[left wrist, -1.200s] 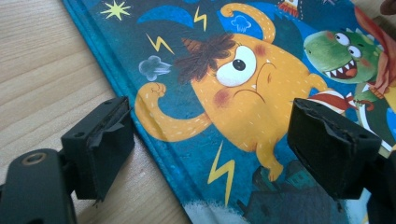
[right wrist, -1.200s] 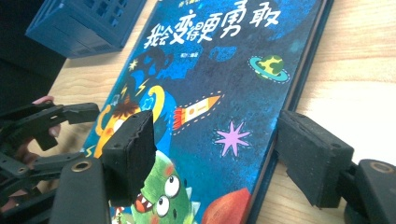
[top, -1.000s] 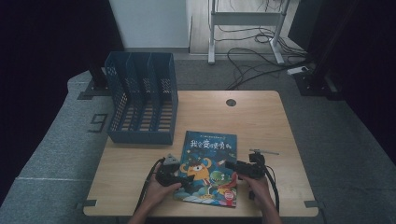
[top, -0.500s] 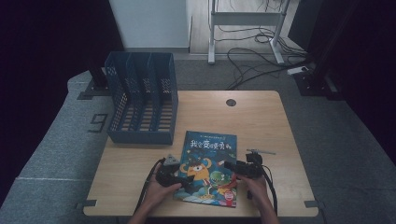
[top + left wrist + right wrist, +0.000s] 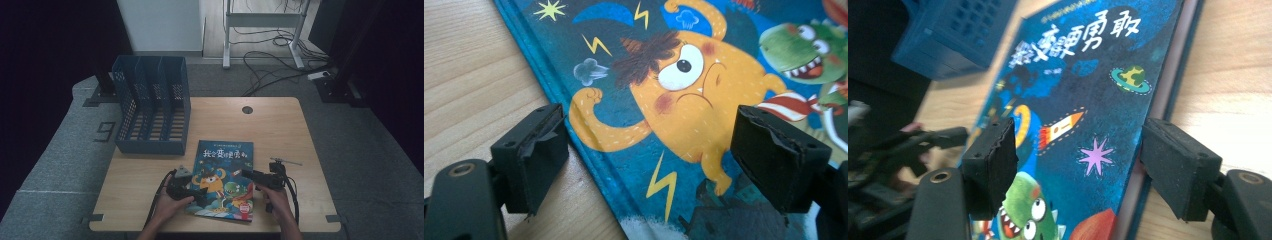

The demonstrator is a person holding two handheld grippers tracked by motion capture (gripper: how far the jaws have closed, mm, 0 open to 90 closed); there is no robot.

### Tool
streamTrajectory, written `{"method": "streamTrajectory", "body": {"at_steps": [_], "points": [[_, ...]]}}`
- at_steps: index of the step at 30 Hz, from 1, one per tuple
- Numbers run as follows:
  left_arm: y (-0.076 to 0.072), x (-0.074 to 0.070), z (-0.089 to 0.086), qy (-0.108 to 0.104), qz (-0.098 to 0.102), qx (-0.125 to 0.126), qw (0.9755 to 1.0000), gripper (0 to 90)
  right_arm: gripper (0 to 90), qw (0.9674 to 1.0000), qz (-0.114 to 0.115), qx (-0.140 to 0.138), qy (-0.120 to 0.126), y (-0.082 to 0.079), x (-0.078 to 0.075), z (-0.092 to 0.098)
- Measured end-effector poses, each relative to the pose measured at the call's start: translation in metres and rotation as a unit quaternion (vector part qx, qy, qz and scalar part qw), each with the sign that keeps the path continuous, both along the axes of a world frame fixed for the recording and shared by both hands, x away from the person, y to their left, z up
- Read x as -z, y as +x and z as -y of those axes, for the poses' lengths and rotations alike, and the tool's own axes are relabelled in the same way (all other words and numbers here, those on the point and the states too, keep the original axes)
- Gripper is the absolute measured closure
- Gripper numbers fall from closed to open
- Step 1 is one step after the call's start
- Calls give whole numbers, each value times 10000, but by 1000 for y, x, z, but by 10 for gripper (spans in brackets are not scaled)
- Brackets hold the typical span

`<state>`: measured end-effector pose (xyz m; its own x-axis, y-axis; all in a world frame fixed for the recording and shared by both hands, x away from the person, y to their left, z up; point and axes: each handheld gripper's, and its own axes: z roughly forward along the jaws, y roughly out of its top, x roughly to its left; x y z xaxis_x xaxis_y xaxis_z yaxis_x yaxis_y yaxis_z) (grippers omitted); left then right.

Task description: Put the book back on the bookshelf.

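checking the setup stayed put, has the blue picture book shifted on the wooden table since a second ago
No. The blue picture book lies in the same spot, its top edge level with the blue file rack's front.

Wooden counter [image 5: 280,125] with a round cable port [image 5: 247,109] near its far edge, standing on grey carpet floor [image 5: 60,165] marked with a dark numeral [image 5: 105,132] left of the counter. Beyond the counter: a white wall panel [image 5: 160,25], a metal stand [image 5: 262,30] and loose black cables [image 5: 275,70]. Both sides lie in darkness.
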<state>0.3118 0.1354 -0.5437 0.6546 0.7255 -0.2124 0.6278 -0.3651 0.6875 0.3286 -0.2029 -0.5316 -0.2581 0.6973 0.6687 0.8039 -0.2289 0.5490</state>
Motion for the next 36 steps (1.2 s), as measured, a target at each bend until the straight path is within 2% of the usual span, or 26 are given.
{"method": "streamTrajectory", "body": {"at_steps": [4,6,10,14,15,16,17,19,20,26,36], "points": [[2,0,-3,-167,-104,-31,9998,142,319,9986,72,-36,518,-2,-6,6],[2,0,-4,-191,-121,-37,9997,142,324,9981,96,-62,601,-3,-7,6],[2,0,-4,-153,-98,-47,9998,142,326,9980,48,-96,617,-2,-5,6],[2,-1,-5,-192,-130,-45,9997,141,340,9969,-7,-138,777,-2,-4,7],[3,-1,-6,-259,-163,-59,9995,140,375,9962,-36,-191,845,-2,-3,7],[3,0,-7,-314,-198,-59,9993,138,377,9936,-130,-383,1052,-1,-2,5],[4,0,-8,-314,-212,-48,9993,139,385,9929,-127,-460,1093,-2,-1,0],[3,0,-8,-312,-205,-46,9993,143,386,9968,-25,-342,725,-3,-4,-8],[3,0,-8,-311,-206,-43,9993,143,395,9976,42,-338,597,-2,-4,-11],[2,0,-6,-184,-132,-19,9997,144,438,9993,265,-256,22,1,2,-15],[2,-1,-6,-201,-140,-8,9997,146,503,9985,480,-231,-132,14,7,-16]]}}
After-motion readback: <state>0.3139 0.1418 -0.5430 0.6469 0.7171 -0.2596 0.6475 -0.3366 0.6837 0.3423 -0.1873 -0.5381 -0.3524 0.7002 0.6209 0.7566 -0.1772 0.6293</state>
